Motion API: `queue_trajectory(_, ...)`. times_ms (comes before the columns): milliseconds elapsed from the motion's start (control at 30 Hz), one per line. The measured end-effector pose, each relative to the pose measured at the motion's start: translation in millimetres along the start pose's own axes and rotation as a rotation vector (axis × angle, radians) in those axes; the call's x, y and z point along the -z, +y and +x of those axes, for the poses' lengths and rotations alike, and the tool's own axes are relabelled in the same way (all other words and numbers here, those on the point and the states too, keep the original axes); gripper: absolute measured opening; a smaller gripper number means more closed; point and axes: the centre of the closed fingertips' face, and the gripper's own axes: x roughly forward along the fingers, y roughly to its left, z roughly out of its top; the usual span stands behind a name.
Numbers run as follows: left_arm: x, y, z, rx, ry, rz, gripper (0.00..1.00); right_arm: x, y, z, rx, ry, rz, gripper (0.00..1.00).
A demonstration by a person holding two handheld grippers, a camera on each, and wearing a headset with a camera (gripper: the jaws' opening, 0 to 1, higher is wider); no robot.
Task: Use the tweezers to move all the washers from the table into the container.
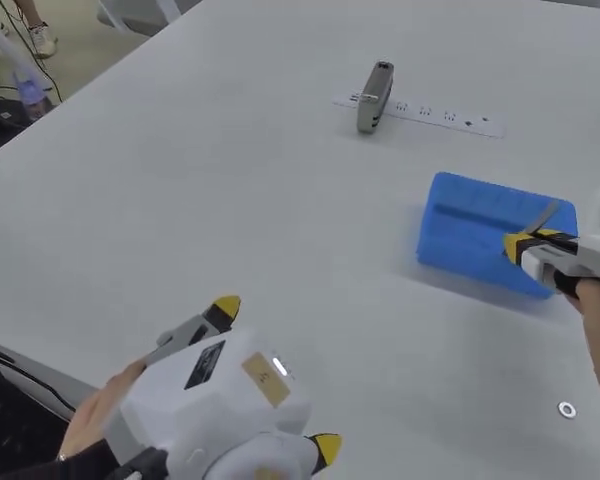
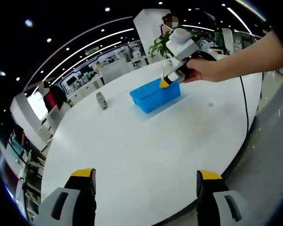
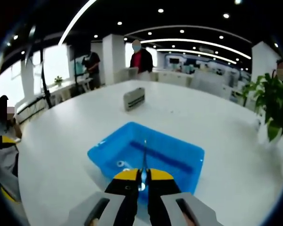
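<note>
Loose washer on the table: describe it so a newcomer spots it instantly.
On the white table, find the blue rectangular plastic container. Nearer the person than it, beside the hand, lies a small silver metal ring washer: flat, alone on bare tabletop, far smaller than the grey metal block beyond.

Your left gripper (image 1: 275, 379) has a boxy white housing (image 1: 215, 415). On top of that housing sit a black label (image 1: 205, 365), a tan sticker (image 1: 266, 380) and a small lit white light (image 1: 279, 367). Ahead of the housing, grey jaws end in yellow-and-black tips. Your right gripper (image 1: 517, 245) is white with a black grip (image 1: 570, 287), yellow tips and a thin black cable (image 2: 242, 94).
</note>
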Motion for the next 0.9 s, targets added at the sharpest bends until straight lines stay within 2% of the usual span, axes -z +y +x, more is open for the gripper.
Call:
queue_trajectory(267, -0.7, 0.5, 0.0, 0.0, -0.004, -0.004, 0.9, 0.7, 0.8, -0.9, -0.002, -0.008, 0.01, 0.04)
queue_trajectory(367, -3.8, 0.9, -1.3, -0.002, -0.021, -0.005, 0.91, -4.5, -0.3, -4.7, 0.005, -0.023, 0.007, 0.04)
queue_trajectory(467, -8.2, 1.0, -3.0, 0.001, -0.046, -0.014, 0.92, -23.3, -3.5, -18.7, 0.013, -0.073, 0.019, 0.04)
queue_trajectory(600, -7.5, -0.4, -2.2, 0.007, -0.04, -0.008, 0.93, -41.0, -4.6, -44.7, 0.011, -0.133, 0.021, 0.04)
queue_trajectory(700, -8.4, -0.6, -2.5, 0.008, -0.045, -0.008, 0.93, -45.4, -4.2, -67.3, 0.019, -0.156, 0.008, 0.03)
queue_trajectory(900, -9.8, -1.2, -3.3, 0.009, -0.052, -0.004, 0.93, -35.1, -2.2, -100.5, 0.037, -0.181, 0.021, 0.04)
